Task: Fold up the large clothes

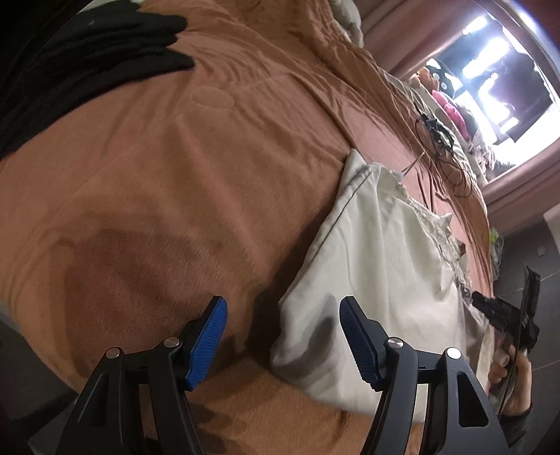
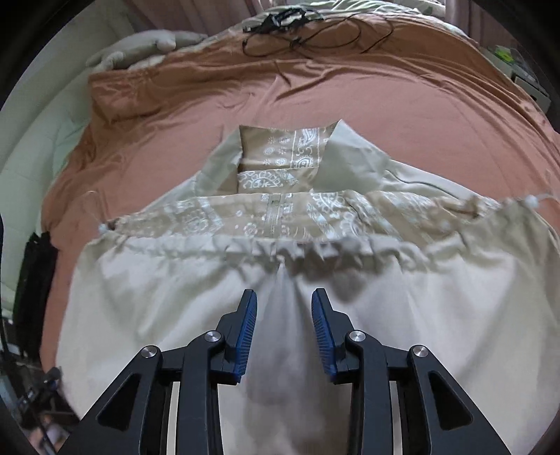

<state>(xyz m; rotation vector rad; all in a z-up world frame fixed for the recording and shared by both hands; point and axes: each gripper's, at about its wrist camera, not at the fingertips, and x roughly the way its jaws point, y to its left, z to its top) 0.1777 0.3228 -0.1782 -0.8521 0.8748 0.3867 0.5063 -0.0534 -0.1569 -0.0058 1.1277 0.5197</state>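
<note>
Item: cream jacket (image 2: 402, 315), large, with a paisley-printed lining (image 2: 276, 154) showing at the collar and across the folded-over band. Location: spread on a bed under a rust-brown blanket (image 2: 350, 101), near the bed's front edge. A gathered drawstring hem (image 2: 297, 250) runs across the garment; white cord stoppers (image 2: 531, 201) sit at its ends. In the left wrist view the same jacket (image 1: 378, 266) lies as a folded pale block on the blanket (image 1: 157, 168).

Right tool (image 2: 284, 332): blue pads parted by a moderate gap, poised over a raised ridge of the cream cloth that runs between them; the pads do not press on it.

Left tool (image 1: 283, 339): blue pads spread wide, nothing pinched, hovering at the jacket's corner, one pad over the blanket, the other over the cream fabric.

Other contents: black garment (image 1: 70, 70) at the blanket's far corner; tangle of black cables (image 2: 301, 31) toward the head of the bed; grey-white bedding (image 2: 140, 45) beside it. A person's hand (image 1: 514, 371) grips the right tool's handle at the left view's edge.
</note>
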